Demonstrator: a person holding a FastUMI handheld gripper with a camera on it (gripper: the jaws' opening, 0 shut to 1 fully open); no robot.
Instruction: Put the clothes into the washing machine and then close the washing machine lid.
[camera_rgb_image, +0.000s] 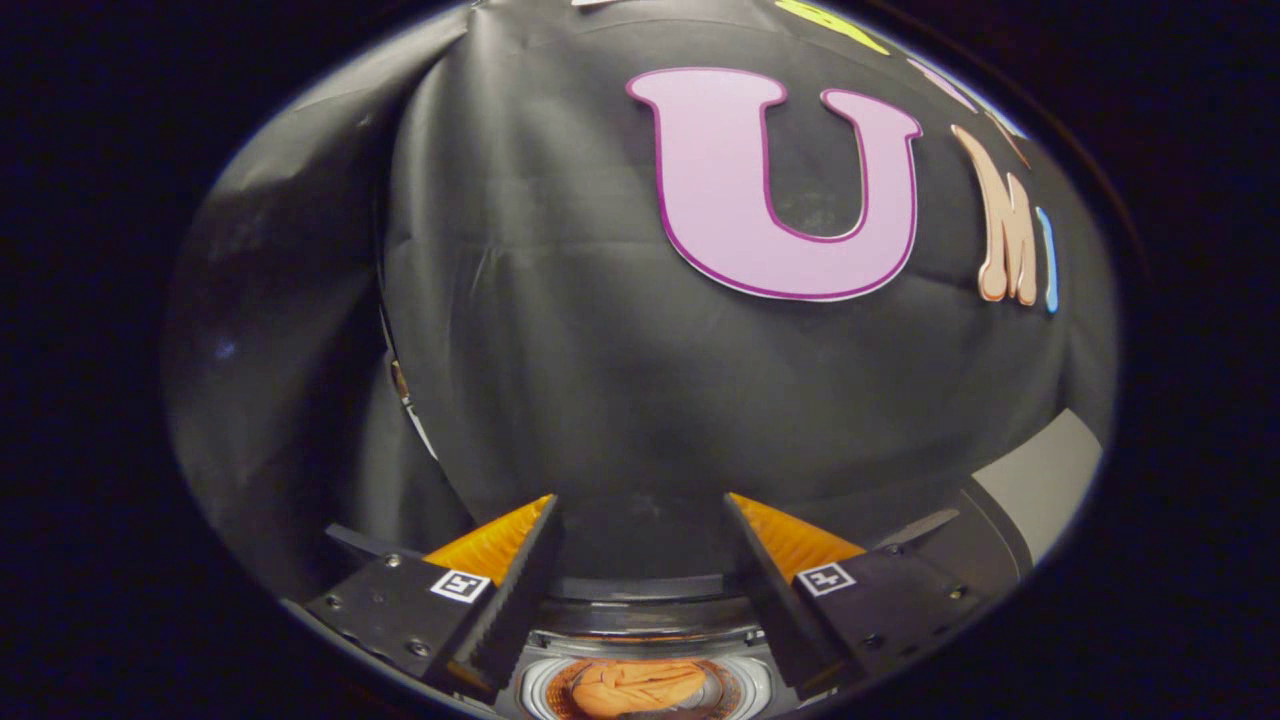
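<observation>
With the gripper (640, 520) raised, its fingers spread wide and holding nothing, the orange cloth (635, 688) already lies bunched in the round white drum of the washing machine (640, 640), near and below the fingers. I judge the lid comes next: find its edge and press it down evenly. Beyond hangs the black cloth wall (560, 350); a grey panel (1040, 480) shows far right.

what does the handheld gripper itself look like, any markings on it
The gripper has two wedge-shaped fingers that taper forward, with finely ribbed gripping faces on the inner sides. Each sits on a dark, angular mount fixed with small screws. Each mount carries a small square black-and-white fiducial marker. The fingers stand apart with nothing between them.
</observation>
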